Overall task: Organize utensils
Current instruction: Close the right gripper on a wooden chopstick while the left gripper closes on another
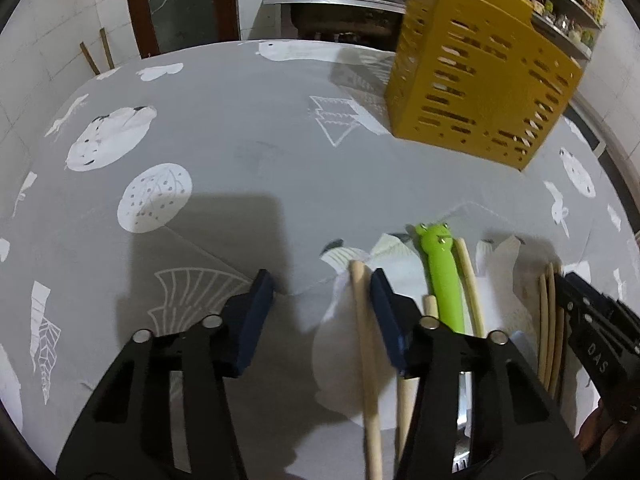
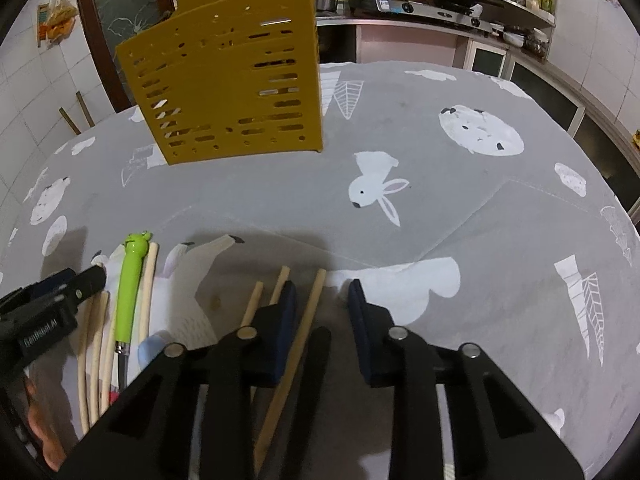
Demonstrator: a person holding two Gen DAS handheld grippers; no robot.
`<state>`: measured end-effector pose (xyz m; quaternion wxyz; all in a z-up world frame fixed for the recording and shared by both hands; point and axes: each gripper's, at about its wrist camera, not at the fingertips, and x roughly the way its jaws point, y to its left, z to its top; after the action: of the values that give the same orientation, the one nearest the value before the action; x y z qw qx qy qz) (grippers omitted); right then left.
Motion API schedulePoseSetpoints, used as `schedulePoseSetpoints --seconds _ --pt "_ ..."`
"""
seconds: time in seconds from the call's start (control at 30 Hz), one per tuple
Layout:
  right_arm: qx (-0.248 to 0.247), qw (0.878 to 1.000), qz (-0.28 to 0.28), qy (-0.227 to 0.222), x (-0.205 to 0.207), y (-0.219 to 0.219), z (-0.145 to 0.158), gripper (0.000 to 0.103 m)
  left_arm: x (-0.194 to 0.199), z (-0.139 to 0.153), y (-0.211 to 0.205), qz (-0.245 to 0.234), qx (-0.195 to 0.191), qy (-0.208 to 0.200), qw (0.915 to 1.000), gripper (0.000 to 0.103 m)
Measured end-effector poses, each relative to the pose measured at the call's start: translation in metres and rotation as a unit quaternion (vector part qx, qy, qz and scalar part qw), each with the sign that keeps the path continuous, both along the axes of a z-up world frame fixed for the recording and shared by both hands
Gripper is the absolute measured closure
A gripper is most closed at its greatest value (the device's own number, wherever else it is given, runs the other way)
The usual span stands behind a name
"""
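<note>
Now, table: grey cloth with white prints.
Rack: yellow slotted holder upright, far side.
Left gripper: jaws spread, one chopstick lying between them, pads not pressing it.
Right gripper: jaws apart, one stick between, unpinched.
Utensils: green-handled tool lies among chopsticks between both grippers.
</note>
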<state>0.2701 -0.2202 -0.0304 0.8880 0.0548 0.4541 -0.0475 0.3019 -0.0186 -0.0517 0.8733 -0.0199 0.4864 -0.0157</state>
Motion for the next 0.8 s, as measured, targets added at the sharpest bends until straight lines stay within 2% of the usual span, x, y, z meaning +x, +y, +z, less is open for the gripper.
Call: schedulePoseSetpoints --seconds 0.1,0.23,0.3,0.4,0.57,0.7,0.8 --pt "0.0 1.0 0.003 0.0 0.0 0.004 0.001 0.088 -0.002 0.0 -0.002 0.001 -0.003 0.001 1.0 0.061" --pt "0.007 1.0 -0.005 -0.002 0.002 0.004 0.0 0.091 0.0 0.0 -0.001 0.01 -0.012 0.005 0.9999 0.062" --pt "0.017 1.0 -0.01 -0.002 0.004 0.001 0.0 0.092 0.0 0.0 -0.003 0.013 -0.013 0.007 0.9998 0.069" --pt "0.022 1.0 -0.013 0.001 0.006 0.0 0.0 0.093 -0.003 0.0 -0.007 0.009 -0.012 0.01 0.9998 0.08" --pt "0.019 1.0 -0.015 -0.005 0.004 0.005 -0.001 0.094 -0.007 -0.001 -0.015 0.001 0.007 0.004 1.0 0.087" --pt "0.034 0.999 -0.017 -0.009 0.006 -0.001 -0.001 0.095 -0.005 0.0 -0.013 0.0 0.0 0.004 1.0 0.098" --pt "0.046 0.999 -0.021 -0.019 0.005 -0.005 0.003 0.096 -0.005 0.001 -0.01 0.003 -0.012 0.003 0.9999 0.098"
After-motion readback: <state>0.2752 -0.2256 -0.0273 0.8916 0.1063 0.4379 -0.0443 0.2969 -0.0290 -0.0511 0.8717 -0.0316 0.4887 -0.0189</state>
